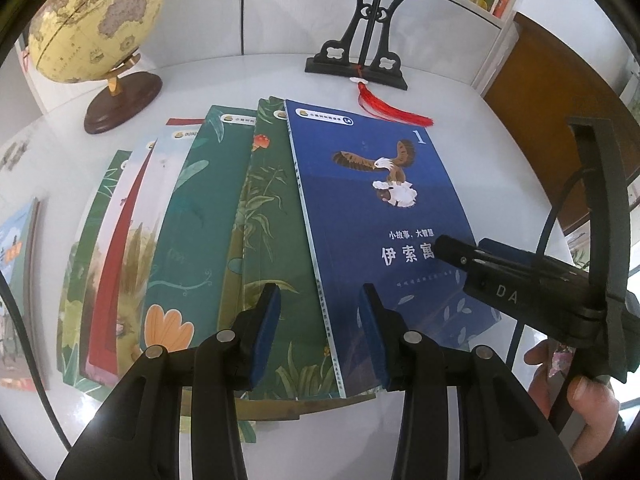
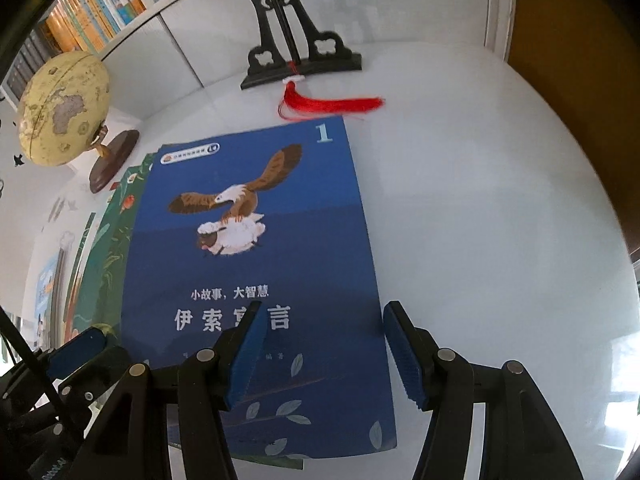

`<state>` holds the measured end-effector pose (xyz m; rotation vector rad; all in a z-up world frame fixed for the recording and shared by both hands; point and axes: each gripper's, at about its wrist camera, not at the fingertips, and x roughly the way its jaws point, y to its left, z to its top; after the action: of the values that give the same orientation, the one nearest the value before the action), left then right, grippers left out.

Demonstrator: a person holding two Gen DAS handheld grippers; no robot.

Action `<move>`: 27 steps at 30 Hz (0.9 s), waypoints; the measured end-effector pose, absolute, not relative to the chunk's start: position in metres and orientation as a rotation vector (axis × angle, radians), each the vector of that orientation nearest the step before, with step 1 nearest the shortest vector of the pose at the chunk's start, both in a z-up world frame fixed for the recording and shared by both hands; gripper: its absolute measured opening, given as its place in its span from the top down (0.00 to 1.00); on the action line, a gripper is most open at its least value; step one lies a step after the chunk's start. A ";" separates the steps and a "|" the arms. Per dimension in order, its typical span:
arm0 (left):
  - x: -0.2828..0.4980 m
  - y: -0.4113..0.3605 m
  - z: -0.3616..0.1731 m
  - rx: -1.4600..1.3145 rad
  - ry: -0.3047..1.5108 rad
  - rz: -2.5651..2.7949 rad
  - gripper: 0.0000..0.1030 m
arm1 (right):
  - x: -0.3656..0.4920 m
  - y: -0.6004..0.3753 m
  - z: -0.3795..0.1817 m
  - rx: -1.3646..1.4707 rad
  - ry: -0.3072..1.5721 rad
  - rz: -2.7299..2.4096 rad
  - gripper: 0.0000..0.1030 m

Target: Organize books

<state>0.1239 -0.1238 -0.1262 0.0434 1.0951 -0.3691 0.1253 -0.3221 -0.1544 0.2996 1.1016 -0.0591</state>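
Jaws wide on both, left gripper (image 1: 320, 330) over the fanned books (image 1: 192, 240), right gripper (image 2: 324, 344) straddling the blue eagle book (image 2: 256, 260) topmost on the white table (image 2: 480, 220), lower covers mostly hidden, leftmost cut off

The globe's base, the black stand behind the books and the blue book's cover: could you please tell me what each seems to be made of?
Globe's base: apparently dark-stained wood, with a smooth reddish-brown sheen. Black stand: possibly lacquered wood or moulded plastic; its matte scrollwork leaves this open. Blue book: a coated paper cover, thin-edged with a soft gloss.
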 end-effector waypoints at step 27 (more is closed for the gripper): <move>0.107 -0.109 -0.118 0.131 1.056 -0.343 0.47 | 0.126 -0.287 -0.142 0.320 1.088 0.119 0.39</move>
<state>0.1068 -0.1085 -0.1180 0.1311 1.0561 -0.3427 0.1258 -0.2869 -0.1419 0.3200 1.0880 0.1195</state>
